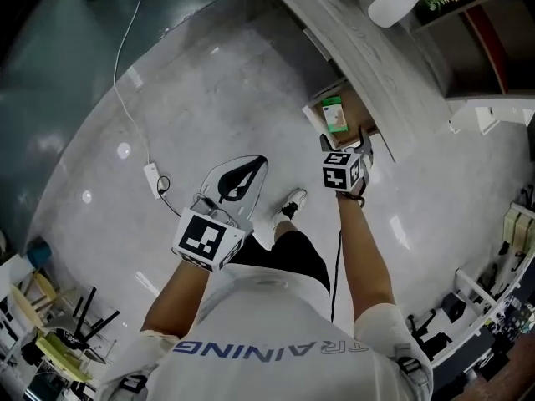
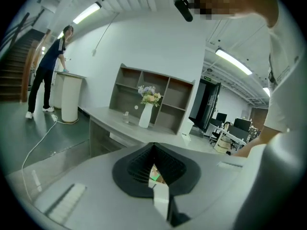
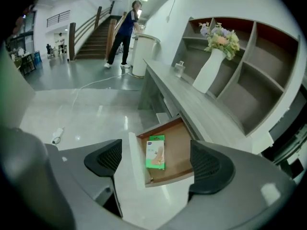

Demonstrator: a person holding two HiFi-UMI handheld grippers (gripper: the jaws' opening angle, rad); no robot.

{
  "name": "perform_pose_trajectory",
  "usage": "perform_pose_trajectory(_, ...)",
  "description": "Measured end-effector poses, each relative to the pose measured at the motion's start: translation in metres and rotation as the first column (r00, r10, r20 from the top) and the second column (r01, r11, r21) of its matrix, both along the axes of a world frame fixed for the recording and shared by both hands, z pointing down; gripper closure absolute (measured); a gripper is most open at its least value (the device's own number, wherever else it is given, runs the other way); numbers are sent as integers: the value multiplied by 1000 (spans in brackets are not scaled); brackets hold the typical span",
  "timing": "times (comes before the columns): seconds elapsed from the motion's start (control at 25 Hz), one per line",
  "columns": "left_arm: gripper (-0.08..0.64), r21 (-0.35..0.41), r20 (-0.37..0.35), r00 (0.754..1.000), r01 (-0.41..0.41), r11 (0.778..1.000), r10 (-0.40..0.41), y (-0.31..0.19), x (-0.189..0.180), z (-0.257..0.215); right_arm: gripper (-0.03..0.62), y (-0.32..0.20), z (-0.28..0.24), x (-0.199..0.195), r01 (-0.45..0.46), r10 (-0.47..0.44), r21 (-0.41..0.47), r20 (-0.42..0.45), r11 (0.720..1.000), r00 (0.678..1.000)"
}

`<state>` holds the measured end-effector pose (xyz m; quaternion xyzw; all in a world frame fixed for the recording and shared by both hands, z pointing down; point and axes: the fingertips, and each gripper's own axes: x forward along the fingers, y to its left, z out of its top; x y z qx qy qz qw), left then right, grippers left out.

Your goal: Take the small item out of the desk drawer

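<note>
Vase [image 3: 209, 73] on desk [image 3: 189, 104], cable [image 1: 118, 90] across floor [image 1: 226, 107]

Drawer [image 3: 178, 153] clear above (desktop [image 3: 194, 110] behind)

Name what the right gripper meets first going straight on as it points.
Probably the flat green-and-white packet in the open brown wooden drawer, which is framed by the open jaws of the right gripper; depth is unclear.

Ceiling tube lights [image 2: 87, 12] give bright, even light; the glossy floor [image 1: 217, 90] shows white glare spots. All views bend and darken at edges.
</note>
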<state>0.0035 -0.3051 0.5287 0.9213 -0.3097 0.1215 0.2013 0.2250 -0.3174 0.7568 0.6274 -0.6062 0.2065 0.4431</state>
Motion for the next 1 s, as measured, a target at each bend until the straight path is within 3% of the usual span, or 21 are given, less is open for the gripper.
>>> perform_pose_trajectory(0.32,561,-79,19,997,71,994,-69,-14,-12,53,143,-35,105,31,-47,32,-126,-116,991,993)
perform_pose_trajectory(0.56,561,-108,44,995,99,989,-94,-23,-20,77,153,-48,155,49,-109,81,-183,-153,977,985)
perform_pose_trajectory(0.76,561,-121,50,994,100,988,-94,-25,-21,84,161,-51,171,57,-135,98,-206,-179,969,979)
perform_pose_trajectory(0.84,561,-127,53,994,98,987,-92,-25,-21,85,187,-49,170,59,-139,99,-204,-197,969,975)
perform_pose_trajectory(0.92,561,-128,52,994,98,987,-92,-28,-22,84,261,-49,166,58,-138,96,-200,-206,970,974)
perform_pose_trajectory(1.0,560,-127,50,995,96,987,-91,-31,-22,81,264,-49,157,55,-125,86,-185,-205,975,975)
